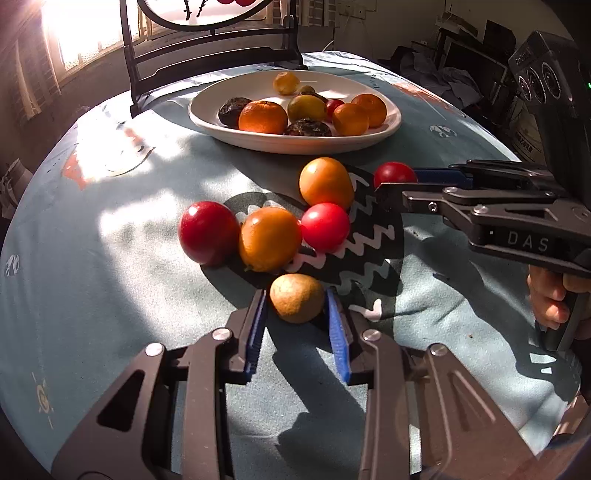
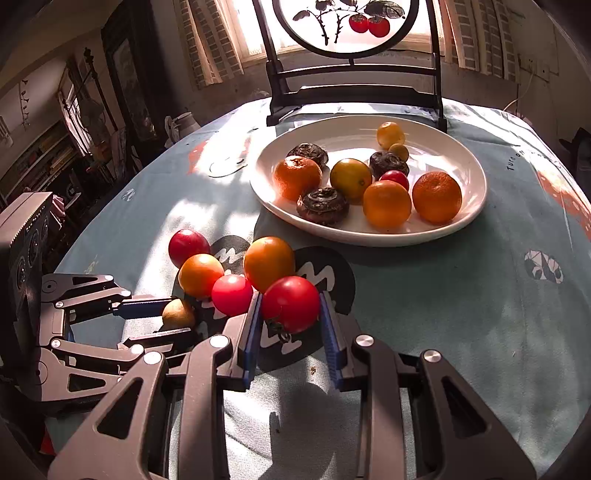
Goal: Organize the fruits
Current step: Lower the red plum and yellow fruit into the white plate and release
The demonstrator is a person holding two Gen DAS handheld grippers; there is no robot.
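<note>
Round table under a pale blue printed tablecloth (image 2: 461,295); black framed screen (image 2: 351,22) (painted red fruit) at far edge

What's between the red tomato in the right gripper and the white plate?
Nothing visible: only bare cloth lies between the red tomato in the right gripper and the white plate. The other loose fruit sits off to its left.

This is a lived-in home, likely a dining or sitting room. A round table (image 2: 461,314) wears a pale blue printed cloth, with a white plate (image 2: 476,177) of fruit toward its far edge. Behind it stands a dark-framed ornamental screen (image 2: 351,22) painted with red fruit, before sunlit barred windows (image 2: 218,40). Crowded shelves (image 2: 40,162) fill the left side.
</note>
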